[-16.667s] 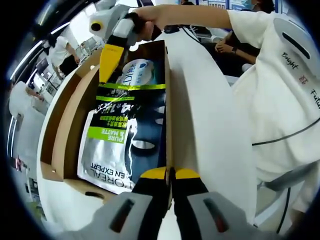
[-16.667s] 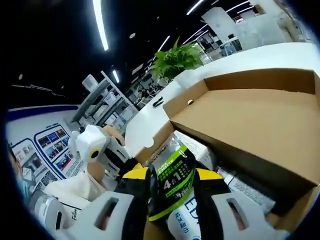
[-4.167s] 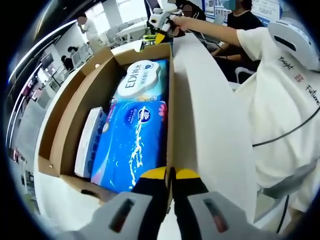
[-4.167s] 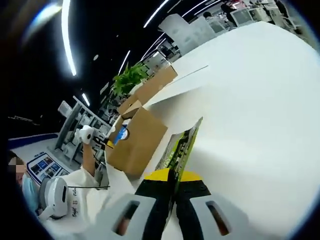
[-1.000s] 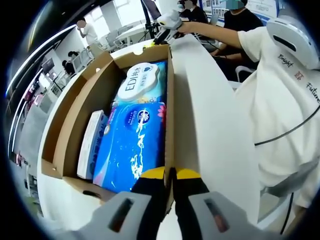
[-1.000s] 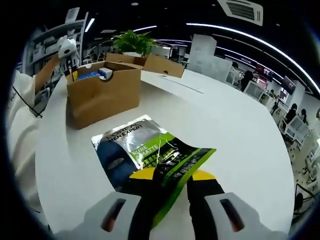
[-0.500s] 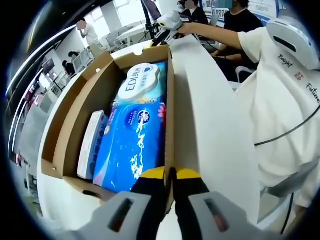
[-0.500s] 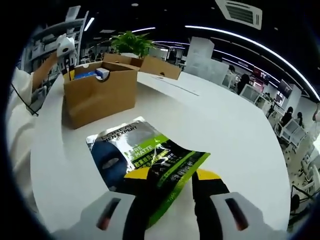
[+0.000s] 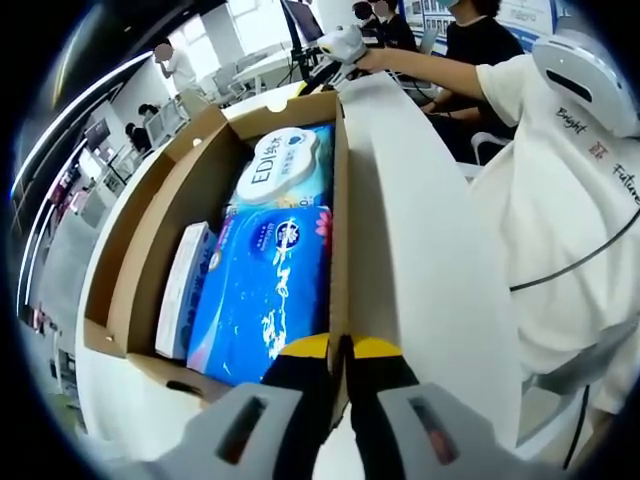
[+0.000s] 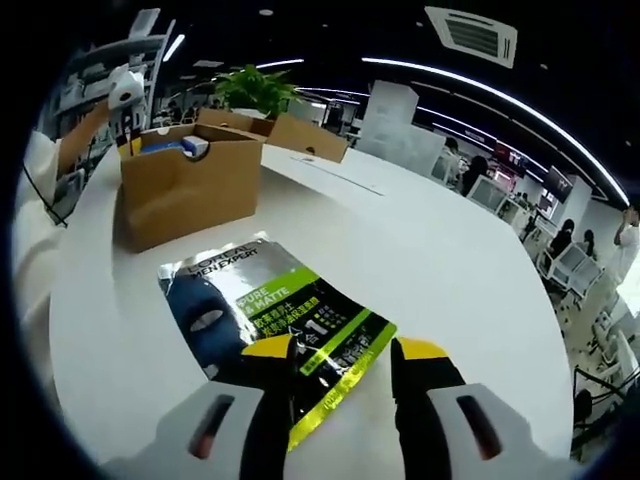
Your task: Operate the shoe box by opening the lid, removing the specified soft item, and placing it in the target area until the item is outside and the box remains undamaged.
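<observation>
A: Why is the left gripper (image 9: 338, 352) pinched on the shoe box (image 9: 150, 230)?

B: Its jaws clamp the near wall's edge, likely steadying the box while the lid (image 9: 420, 240) stays open.

A: And the sachet (image 10: 275, 315)?

B: It lies flat on the table (image 10: 440, 270), well apart from the box, toward the near edge. The right gripper (image 10: 345, 360) stands spread around its corner, apparently letting go.

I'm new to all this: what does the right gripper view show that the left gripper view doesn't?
Right gripper view: a face mask sachet flat on the white table, the open right gripper astride its green end, and a potted plant.

Left gripper view: inside the box, a blue tissue pack and a wet wipes pack.

Both: the cardboard shoe box, with the left gripper clamping its wall.
</observation>
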Action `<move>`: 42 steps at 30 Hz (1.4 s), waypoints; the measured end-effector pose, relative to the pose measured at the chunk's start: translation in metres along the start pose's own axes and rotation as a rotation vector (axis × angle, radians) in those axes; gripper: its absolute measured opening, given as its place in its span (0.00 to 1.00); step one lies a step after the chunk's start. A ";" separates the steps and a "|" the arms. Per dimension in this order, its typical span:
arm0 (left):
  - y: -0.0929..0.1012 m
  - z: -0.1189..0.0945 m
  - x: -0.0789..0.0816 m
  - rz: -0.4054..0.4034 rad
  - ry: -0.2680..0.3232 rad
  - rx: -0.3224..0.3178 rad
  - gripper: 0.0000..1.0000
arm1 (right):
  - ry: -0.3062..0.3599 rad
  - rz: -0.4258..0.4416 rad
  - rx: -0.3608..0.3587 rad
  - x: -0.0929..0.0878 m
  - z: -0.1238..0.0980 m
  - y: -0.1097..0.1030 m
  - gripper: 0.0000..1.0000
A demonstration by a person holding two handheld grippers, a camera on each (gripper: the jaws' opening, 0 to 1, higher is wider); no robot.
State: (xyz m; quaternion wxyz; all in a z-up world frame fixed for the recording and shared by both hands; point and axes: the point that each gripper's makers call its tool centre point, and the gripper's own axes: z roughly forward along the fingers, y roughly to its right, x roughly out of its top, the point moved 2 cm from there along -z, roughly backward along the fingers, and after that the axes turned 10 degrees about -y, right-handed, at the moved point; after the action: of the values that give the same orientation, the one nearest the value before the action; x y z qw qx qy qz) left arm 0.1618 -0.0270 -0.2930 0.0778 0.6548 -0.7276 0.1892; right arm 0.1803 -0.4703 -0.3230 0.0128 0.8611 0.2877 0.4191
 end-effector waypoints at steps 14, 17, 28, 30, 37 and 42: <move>0.001 0.000 0.002 -0.001 0.011 0.004 0.04 | 0.112 0.138 -0.051 0.009 -0.023 0.008 0.36; 0.001 0.000 0.002 -0.006 0.011 0.001 0.04 | 0.132 0.155 -0.064 0.012 -0.026 0.007 0.36; 0.000 0.000 0.002 -0.015 0.011 -0.010 0.04 | 0.146 0.200 -0.029 0.023 -0.013 -0.029 0.51; 0.000 0.000 0.002 -0.013 0.012 -0.009 0.04 | 0.149 0.218 -0.014 0.025 -0.011 -0.032 0.54; 0.000 0.000 0.002 -0.011 0.014 -0.006 0.04 | 0.161 0.233 -0.025 0.029 -0.012 -0.034 0.55; 0.000 0.000 0.002 -0.011 0.015 -0.006 0.04 | 0.174 0.267 -0.043 0.031 -0.012 -0.035 0.58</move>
State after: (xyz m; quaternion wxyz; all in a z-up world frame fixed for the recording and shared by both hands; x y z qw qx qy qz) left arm 0.1620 -0.0285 -0.2924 0.0861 0.6571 -0.7240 0.1914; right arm 0.1693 -0.4277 -0.3018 -0.0496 0.8516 0.1618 0.4961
